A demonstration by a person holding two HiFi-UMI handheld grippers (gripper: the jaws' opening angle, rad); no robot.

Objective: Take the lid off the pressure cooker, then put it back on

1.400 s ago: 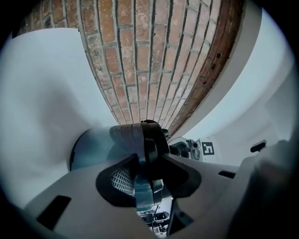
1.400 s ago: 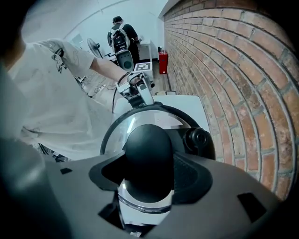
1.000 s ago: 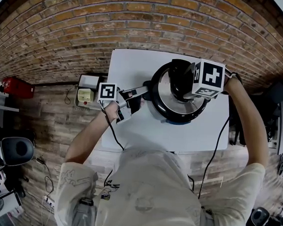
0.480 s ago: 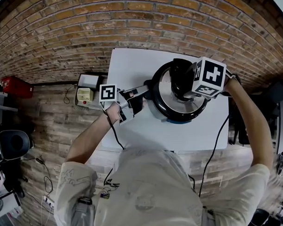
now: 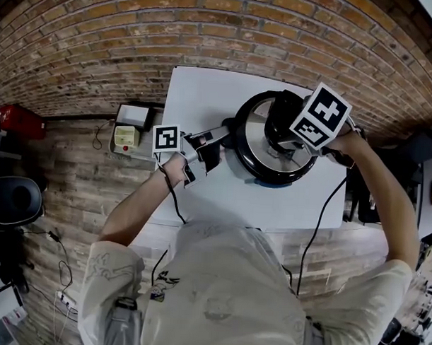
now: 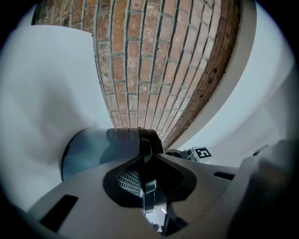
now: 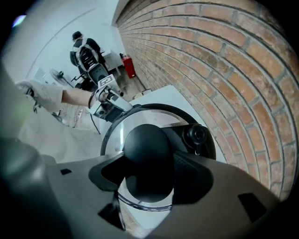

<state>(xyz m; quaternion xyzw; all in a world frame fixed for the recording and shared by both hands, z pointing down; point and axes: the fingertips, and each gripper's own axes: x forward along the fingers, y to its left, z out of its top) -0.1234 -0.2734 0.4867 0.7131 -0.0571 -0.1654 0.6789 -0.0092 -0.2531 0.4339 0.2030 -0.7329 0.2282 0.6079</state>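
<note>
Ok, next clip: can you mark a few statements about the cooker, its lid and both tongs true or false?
The lid sits on the pressure cooker. True.
The right tongs grip the lid's black knob. True.
The left tongs hang free, holding nothing. False: they are shut on the cooker's side handle.
The cooker stands on a stove. False: it stands on the white table.
</note>
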